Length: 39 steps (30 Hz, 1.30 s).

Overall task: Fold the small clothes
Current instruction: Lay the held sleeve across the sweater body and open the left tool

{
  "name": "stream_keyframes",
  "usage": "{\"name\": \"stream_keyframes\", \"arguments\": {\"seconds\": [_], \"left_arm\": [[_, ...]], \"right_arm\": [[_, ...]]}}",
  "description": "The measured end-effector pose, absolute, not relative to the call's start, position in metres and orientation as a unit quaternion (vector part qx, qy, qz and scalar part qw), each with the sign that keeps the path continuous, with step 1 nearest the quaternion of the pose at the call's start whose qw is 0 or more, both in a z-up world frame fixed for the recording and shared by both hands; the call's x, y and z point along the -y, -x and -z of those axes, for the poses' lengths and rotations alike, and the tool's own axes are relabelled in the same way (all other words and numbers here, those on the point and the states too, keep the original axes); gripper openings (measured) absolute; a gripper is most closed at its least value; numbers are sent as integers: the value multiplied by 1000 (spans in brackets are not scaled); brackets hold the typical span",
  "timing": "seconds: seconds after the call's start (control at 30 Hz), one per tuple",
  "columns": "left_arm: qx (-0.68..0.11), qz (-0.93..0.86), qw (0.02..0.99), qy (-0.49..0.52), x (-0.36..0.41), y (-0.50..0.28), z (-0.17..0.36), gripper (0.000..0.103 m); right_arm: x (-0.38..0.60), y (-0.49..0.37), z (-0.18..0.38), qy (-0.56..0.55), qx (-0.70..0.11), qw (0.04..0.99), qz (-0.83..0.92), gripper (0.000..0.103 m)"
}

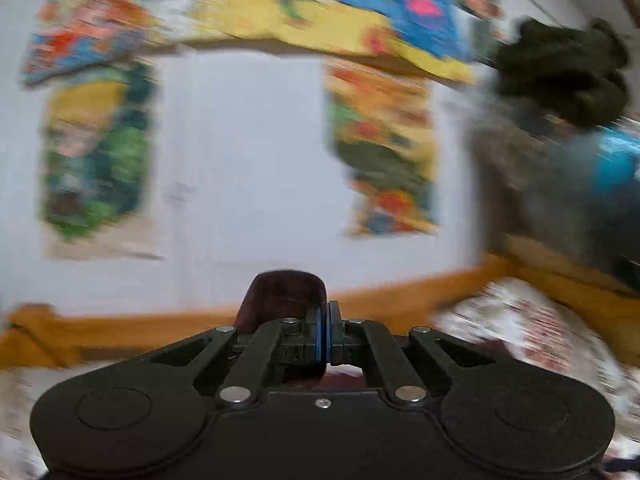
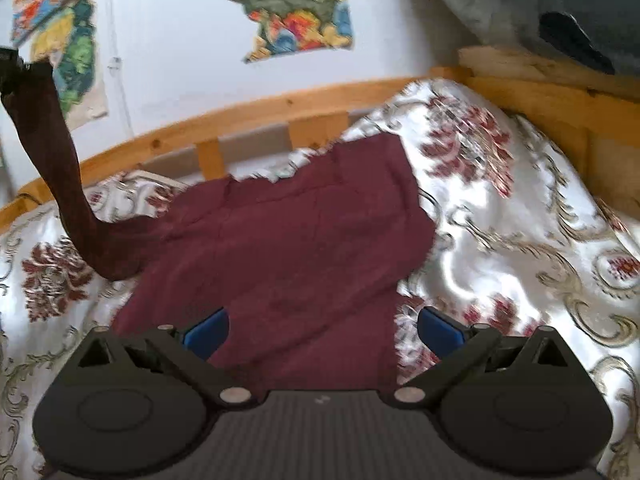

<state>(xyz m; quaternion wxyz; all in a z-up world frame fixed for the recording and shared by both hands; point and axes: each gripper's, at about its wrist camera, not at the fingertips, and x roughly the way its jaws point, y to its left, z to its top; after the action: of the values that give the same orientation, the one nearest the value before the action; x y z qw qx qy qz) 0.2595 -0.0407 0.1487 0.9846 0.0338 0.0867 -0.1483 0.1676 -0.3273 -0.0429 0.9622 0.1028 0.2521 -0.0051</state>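
Maroon garment [image 2: 288,248] lies flat, sleeve pinched by left hand-held gripper [image 1: 323,334]; right hand-held gripper [image 2: 323,330] spread.

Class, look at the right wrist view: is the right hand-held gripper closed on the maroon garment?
No: the right hand-held gripper is wide open above the maroon garment, gripping nothing.

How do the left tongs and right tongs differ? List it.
Left tongs are shut, pinching a strip of the maroon garment; right tongs are open and hold nothing.
Left tongs face the wall posters; right tongs look down at the bedspread.
Both have blue pads.
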Motion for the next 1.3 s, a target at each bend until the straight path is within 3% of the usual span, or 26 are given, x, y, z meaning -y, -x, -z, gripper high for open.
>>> {"name": "stream_keyframes", "arguments": {"seconds": [0.3, 0.67, 0.73, 0.8, 1.0, 1.1, 1.3], "left_arm": [[-166, 295, 941, -33, 160, -224, -60, 1], [-289, 330, 898, -13, 175, -211, 28, 3], [-317, 336, 887, 10, 168, -215, 34, 17], [-337, 343, 876, 35, 160, -218, 35, 44], [-322, 329, 887, 30, 130, -213, 20, 77], [-304, 319, 898, 17, 101, -210, 4, 87], [-292, 284, 912, -53, 36, -204, -17, 96]], "right_arm": [[382, -165, 52, -175, -283, 940, 81, 103], [423, -161, 60, -239, -281, 921, 125, 103], [422, -160, 60, -237, -283, 921, 124, 103], [419, -161, 60, -232, -285, 922, 124, 103], [410, -165, 63, -208, -295, 925, 119, 103], [403, -168, 64, -192, -301, 928, 105, 103], [383, -171, 67, -148, -312, 935, 81, 103]]}}
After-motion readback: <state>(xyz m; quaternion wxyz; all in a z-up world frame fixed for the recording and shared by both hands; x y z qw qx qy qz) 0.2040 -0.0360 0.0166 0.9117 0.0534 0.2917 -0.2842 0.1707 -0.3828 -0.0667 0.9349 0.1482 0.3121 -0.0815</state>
